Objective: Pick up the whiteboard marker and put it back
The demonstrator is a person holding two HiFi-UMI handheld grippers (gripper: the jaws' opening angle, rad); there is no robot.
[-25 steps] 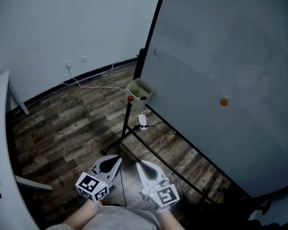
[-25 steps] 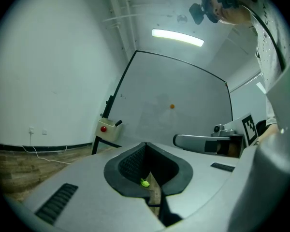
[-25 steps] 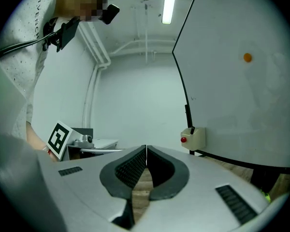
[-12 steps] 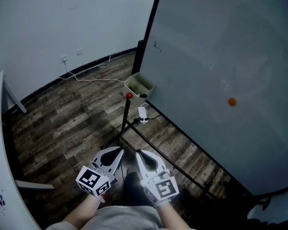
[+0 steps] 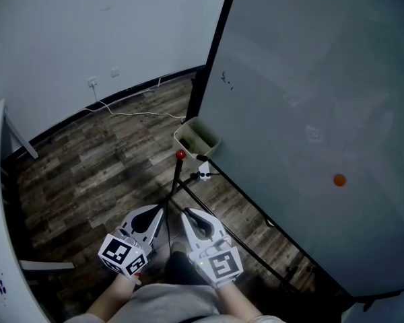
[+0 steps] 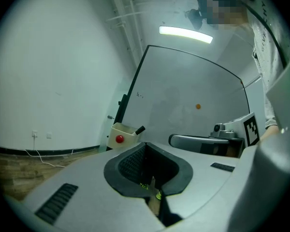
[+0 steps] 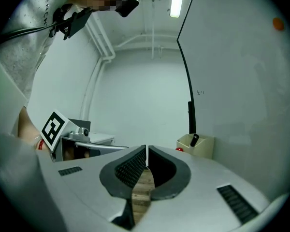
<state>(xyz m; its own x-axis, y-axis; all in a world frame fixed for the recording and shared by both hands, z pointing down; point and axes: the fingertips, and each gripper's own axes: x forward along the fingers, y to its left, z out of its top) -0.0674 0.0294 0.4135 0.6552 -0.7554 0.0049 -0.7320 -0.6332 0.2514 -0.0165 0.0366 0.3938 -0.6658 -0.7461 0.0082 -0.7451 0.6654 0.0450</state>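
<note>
Grippers: two; left gripper (image 5: 156, 210) and right gripper (image 5: 186, 214), jaws closed, empty.
Marker (image 7: 195, 140): one, only the tip shows above the tray (image 7: 204, 147).
Board (image 5: 310, 99): one, cut off.

Wood floor (image 5: 87, 173) bears a white cable (image 5: 148, 115), a plug (image 5: 203, 175) and stand legs (image 5: 172, 184); the stand's box (image 6: 128, 132) holds the marker (image 6: 139, 129).

Whiteboard (image 5: 310, 113) pale grey with a black frame; one orange dot (image 5: 339, 180) on its right side. Tray (image 5: 196, 138) cream, with a red knob (image 5: 180, 155) and a black whiteboard marker (image 7: 194, 140). Floor (image 5: 87, 173) brown-grey wood-grain planks. Wall (image 5: 87, 32) off-white, skirting (image 5: 121, 100) black. Left gripper (image 5: 158, 210) and right gripper (image 5: 186, 213) light grey, ribbed pads (image 7: 133, 168) black; cubes (image 5: 123, 255) carry black-and-white square patterns.
</note>
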